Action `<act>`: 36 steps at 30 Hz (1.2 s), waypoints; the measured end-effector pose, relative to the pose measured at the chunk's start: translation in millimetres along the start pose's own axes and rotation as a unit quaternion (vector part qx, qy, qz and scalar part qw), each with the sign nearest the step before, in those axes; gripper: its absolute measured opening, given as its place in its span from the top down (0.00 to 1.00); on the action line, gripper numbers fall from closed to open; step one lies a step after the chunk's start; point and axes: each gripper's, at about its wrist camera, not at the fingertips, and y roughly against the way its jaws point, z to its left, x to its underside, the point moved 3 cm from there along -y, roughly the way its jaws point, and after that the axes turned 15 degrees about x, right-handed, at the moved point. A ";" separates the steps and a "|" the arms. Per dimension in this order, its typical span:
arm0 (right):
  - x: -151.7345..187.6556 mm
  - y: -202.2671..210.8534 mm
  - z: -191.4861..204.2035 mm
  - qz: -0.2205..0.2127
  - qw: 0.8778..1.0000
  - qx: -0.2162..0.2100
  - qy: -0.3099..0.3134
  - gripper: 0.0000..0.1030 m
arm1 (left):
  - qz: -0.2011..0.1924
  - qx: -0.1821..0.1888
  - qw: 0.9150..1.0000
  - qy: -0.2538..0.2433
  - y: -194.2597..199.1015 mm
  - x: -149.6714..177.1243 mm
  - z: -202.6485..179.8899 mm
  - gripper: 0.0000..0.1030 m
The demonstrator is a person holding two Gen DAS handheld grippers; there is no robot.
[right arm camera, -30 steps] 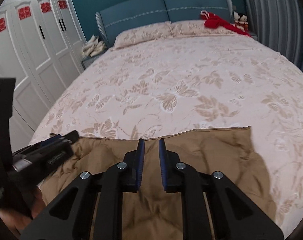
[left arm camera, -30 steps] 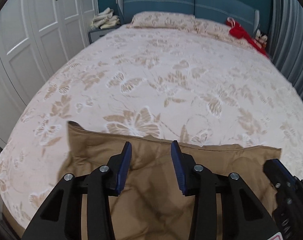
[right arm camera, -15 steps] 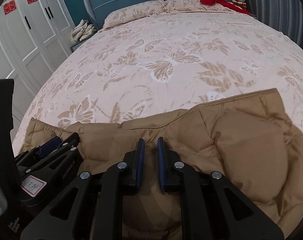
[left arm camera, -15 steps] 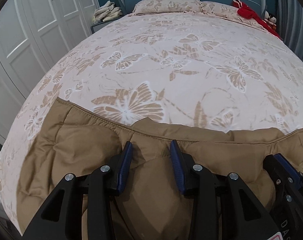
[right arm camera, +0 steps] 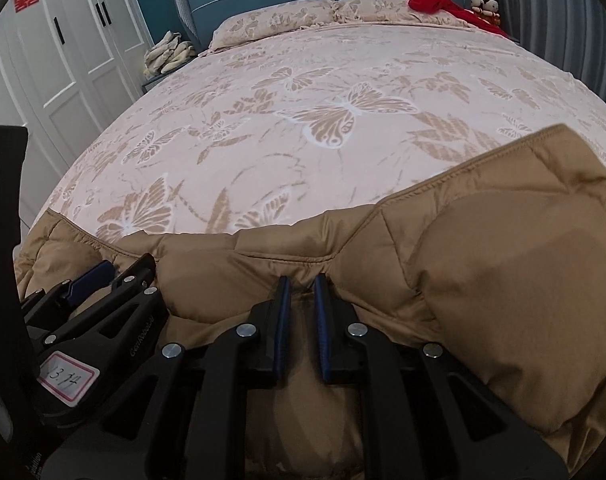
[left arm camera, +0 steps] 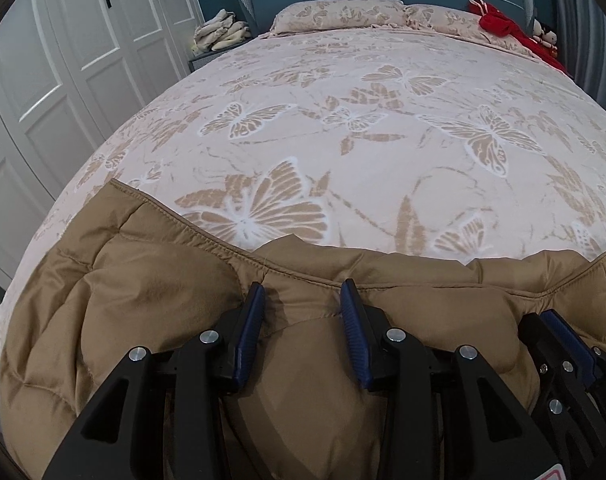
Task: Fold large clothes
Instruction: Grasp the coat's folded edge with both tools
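A tan quilted puffer garment (left arm camera: 151, 296) lies across the near end of the bed, its stitched hem facing the headboard; it also shows in the right wrist view (right arm camera: 503, 264). My left gripper (left arm camera: 303, 296) rests on the garment just behind the hem, jaws apart with puffy fabric bulging between them. My right gripper (right arm camera: 303, 286) sits on the garment near the hem, jaws narrowly apart with fabric between the pads. The grippers are side by side: the right one shows in the left view (left arm camera: 563, 340), the left one in the right view (right arm camera: 99, 280).
The bed (left arm camera: 383, 120) has a pink butterfly bedspread. Pillows (left arm camera: 339, 16) and a red cloth (left arm camera: 503, 26) lie by the blue headboard. A nightstand with pale bundled cloth (left arm camera: 221, 34) and white wardrobe doors (left arm camera: 43, 80) stand to the left. Grey curtains hang on the right.
Both grippers have moved down and forward over the garment toward its hem. The garment now fills more of both views and looks puffed up around the fingers. Jaw openings look unchanged.
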 end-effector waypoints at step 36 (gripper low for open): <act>1.9 -15.8 1.7 -0.040 0.999 0.005 -0.007 0.94 | -0.052 -0.009 0.998 0.021 -12.3 3.3 2.3 0.61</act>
